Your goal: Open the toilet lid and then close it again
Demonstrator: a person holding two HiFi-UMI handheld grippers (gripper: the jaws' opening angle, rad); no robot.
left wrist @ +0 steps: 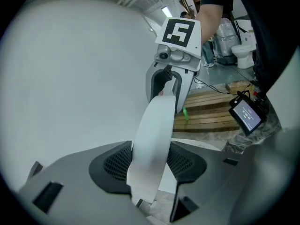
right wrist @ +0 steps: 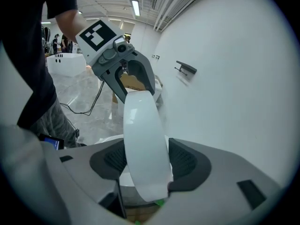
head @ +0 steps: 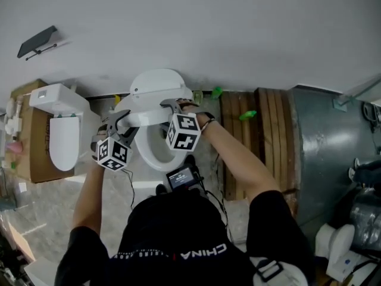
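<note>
At the lid's free edge, head view: left gripper and right gripper each sit on one front corner of the toilet lid. The lid is partway up, tilted, neither against the wall nor down on the seat ring. The hinge lies beyond both grippers, toward the wall. The lid's long axis runs from the hinge back toward the person, and the held edge spans crosswise from one gripper to the other. Both hands are equally near. The seat directly below the grippers is bare. The second toilet is well outside the left gripper and the wooden pallet is well outside the right.

Left gripper view: jaws part open with the lid rim running between them. Both pads look to be bearing on its faces, so I read it as a grip. The right gripper is visible farther along the same edge.

Right gripper view: same picture. Jaws part open, rim filling the gap, apparently clamped. The wall is close on the far side, so there is less room going up than down.
</note>
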